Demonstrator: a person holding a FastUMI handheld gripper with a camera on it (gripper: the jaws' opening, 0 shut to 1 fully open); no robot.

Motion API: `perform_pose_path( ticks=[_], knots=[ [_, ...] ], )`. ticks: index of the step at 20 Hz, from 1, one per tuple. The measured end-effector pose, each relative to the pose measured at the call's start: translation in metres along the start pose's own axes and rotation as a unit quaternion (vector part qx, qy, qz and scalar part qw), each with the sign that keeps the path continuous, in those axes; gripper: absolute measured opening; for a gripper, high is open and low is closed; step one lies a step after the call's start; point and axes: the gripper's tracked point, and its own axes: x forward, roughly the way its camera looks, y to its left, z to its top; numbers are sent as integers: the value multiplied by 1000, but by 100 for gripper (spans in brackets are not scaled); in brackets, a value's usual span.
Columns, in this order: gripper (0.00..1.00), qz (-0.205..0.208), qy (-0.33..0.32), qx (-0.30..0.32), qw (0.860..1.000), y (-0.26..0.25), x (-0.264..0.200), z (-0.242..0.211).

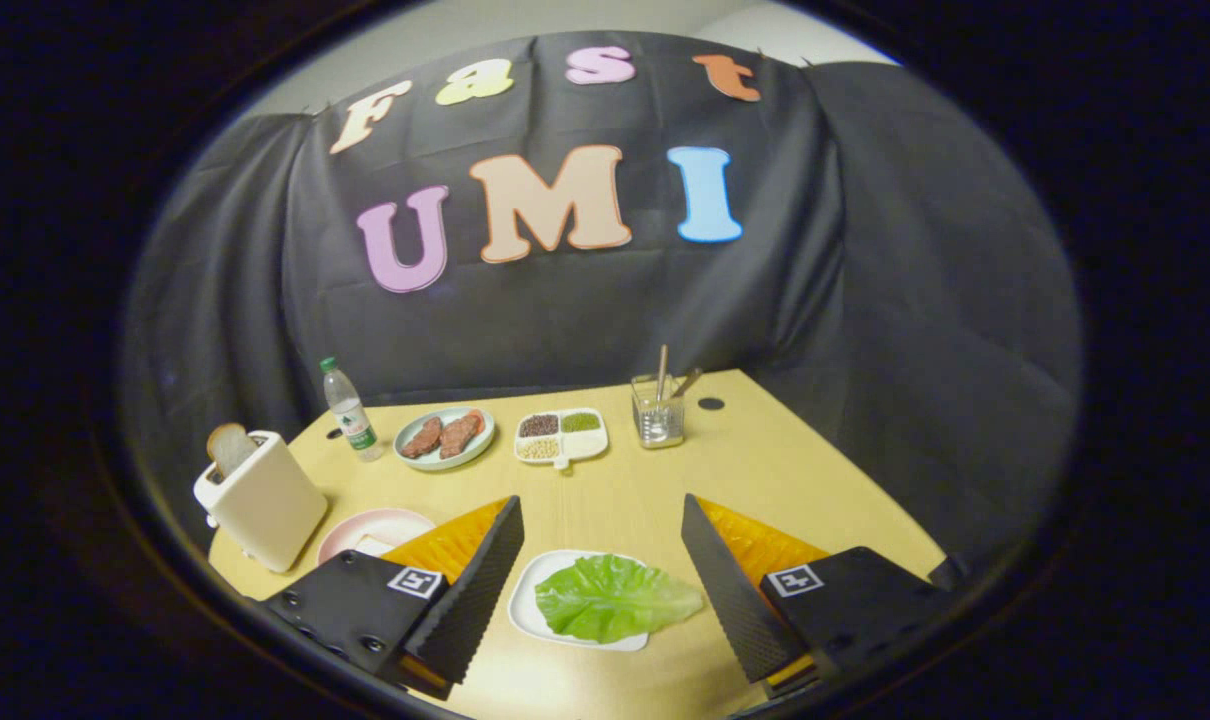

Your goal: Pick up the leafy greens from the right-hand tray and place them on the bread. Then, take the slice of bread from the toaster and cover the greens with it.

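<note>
- While our gripper (601, 560) is hovering released, we are seeing the leafy greens (615, 598) lying between its fingers, overhanging the white tray (525, 605).
- Bare table (765, 470) is lying beyond.

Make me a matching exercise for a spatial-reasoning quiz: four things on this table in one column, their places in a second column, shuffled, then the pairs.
Things:
1. Lettuce leaf
2. Bread slice
3. Meat pieces
4. Water bottle

Places:
A. Sticking up out of the toaster
B. On the round green plate, beyond the fingers
C. Standing between the toaster and the green plate
D. On the white tray between the open gripper's fingers, untouched

Pairs: 1-D, 2-A, 3-B, 4-C
</note>
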Motion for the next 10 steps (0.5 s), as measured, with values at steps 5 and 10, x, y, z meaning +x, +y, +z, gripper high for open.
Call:
perform_pose_path(
  ticks=[5, 10],
  knots=[
    [97, -4, 25, 110, 994, -29, 22, -49],
    [97, -18, 61, 190, 980, -56, 34, -90]
  ],
)
